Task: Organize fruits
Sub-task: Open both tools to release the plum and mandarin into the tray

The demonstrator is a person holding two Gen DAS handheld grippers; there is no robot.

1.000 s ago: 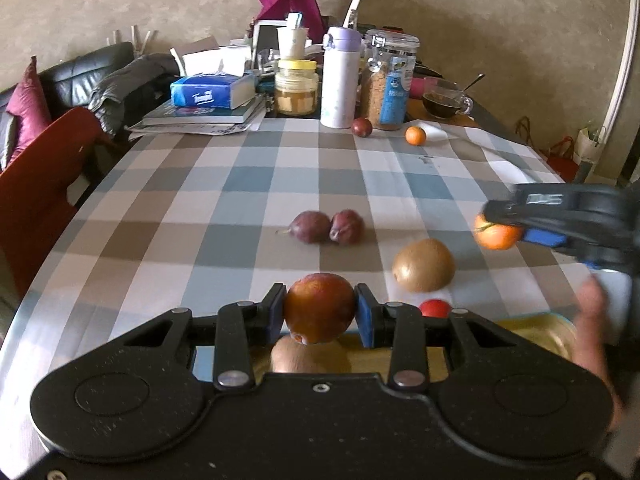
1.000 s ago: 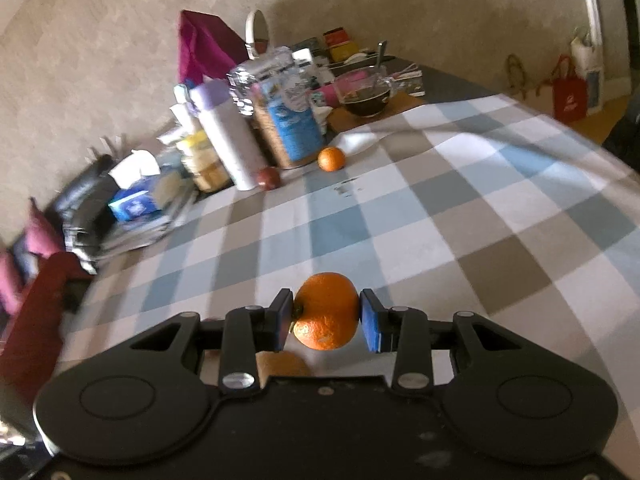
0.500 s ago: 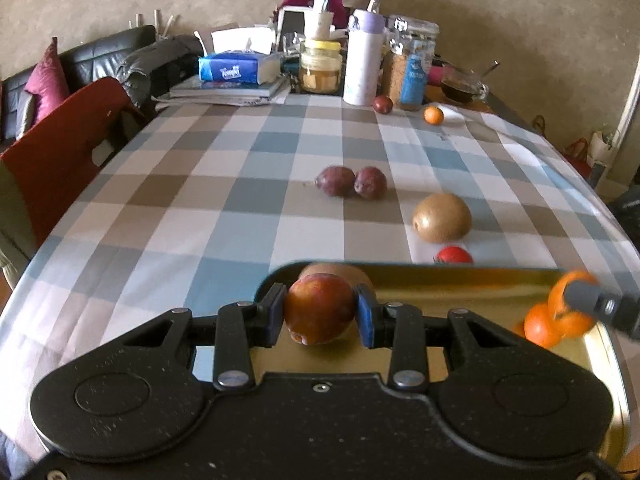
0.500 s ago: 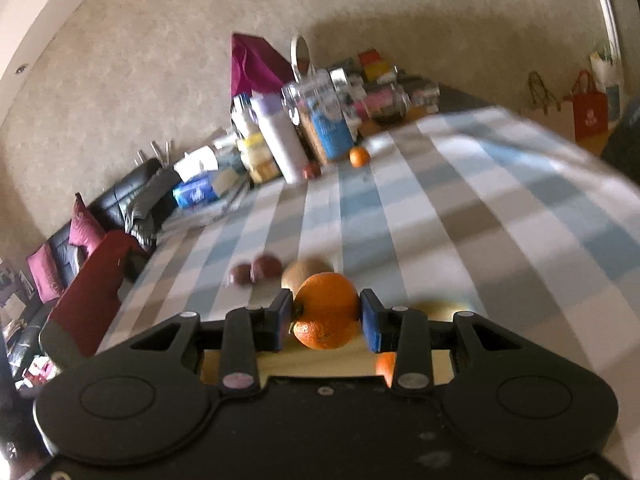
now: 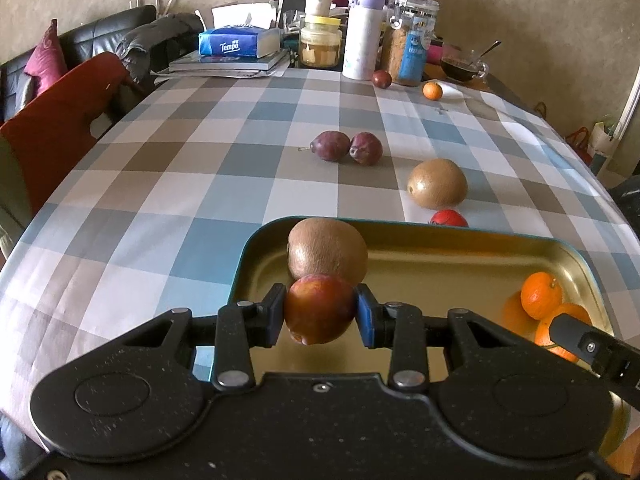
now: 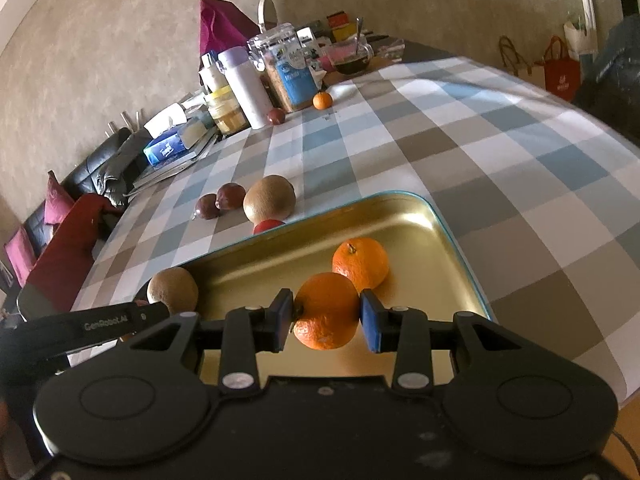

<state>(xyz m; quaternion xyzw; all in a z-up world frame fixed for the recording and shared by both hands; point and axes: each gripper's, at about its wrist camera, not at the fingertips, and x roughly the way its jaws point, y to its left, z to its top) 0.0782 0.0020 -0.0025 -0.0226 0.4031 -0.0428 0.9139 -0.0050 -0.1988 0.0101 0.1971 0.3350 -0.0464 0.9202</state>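
Our left gripper (image 5: 321, 314) pinches a red plum (image 5: 320, 307) over the gold tray (image 5: 460, 252), a kiwi (image 5: 327, 251) at its 12 o'clock. Our right gripper (image 6: 326, 317) clamps an orange (image 6: 326, 310); a second orange (image 6: 361, 263) lies at its 1 o'clock.

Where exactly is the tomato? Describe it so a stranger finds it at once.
Start at the gold tray on the checked table. Just beyond its far rim, outside it, the tomato sits in front of a brown kiwi. It is the only small bright red fruit, half hidden by the rim.
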